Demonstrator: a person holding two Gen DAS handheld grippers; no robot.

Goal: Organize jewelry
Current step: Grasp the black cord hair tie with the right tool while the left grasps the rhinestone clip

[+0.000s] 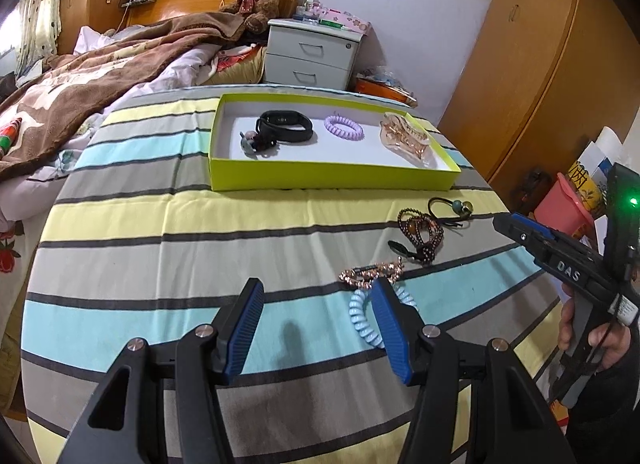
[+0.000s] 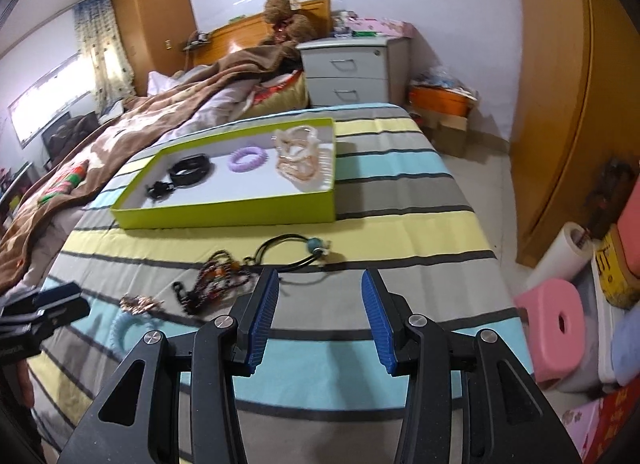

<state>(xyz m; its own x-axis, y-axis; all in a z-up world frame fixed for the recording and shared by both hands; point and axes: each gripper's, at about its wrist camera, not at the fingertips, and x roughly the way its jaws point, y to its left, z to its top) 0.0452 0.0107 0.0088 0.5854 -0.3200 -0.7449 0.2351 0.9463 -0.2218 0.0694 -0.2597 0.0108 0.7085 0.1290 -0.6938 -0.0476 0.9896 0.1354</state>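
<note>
Hovering our left claw (image 1: pixel 316 328) and right claw (image 2: pixel 320 318) agape, empty, over striped counter (image 1: pixel 160 264), bare cloth ahead, green tray (image 1: pixel 332 180) near far edge.

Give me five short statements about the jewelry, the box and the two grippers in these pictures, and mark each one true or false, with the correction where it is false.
1. The purple spiral hair tie lies inside the green box. True.
2. The light blue spiral hair tie is in the box too. False: it lies on the striped cloth, outside the box, by the left gripper.
3. The right gripper holds the beaded bracelet. False: its fingers stand apart with nothing between them.
4. The black band sits in the box. True.
5. The box is closed with a lid. False: it is open, its contents in plain sight.
</note>
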